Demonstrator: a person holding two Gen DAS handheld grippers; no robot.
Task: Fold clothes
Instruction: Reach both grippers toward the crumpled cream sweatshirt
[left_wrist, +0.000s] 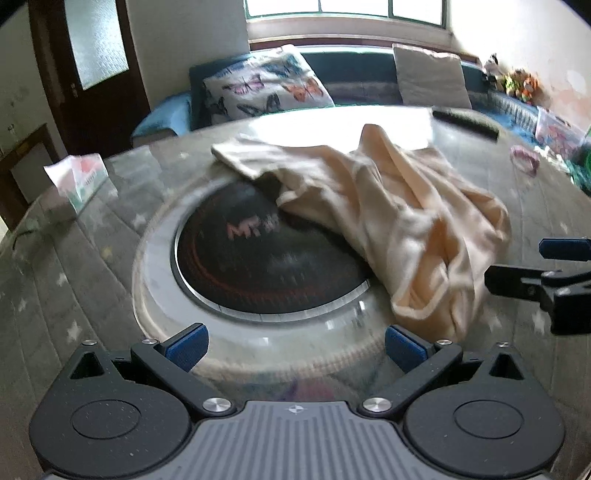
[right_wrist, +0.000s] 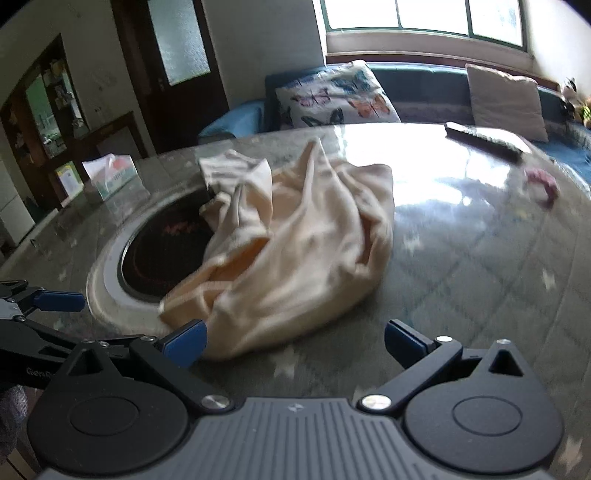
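The cream garment (left_wrist: 391, 221) lies crumpled on the round table (left_wrist: 92, 266), partly covering the dark inset cooktop (left_wrist: 251, 266). The left gripper (left_wrist: 295, 341) is spread wide and empty, near the table edge. The right gripper (right_wrist: 295, 341) is likewise spread, its left pad beside the garment hem. A tissue pack (right_wrist: 110, 175) sits well apart.

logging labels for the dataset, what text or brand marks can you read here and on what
"MF": pinkish letters on the black cooktop set into the table; what follows them is blurred.
"Gen": white print on the left hand-held gripper, cut off after that.
Tissue pack: green print, too blurred to read.
Cream garment: no text visible.
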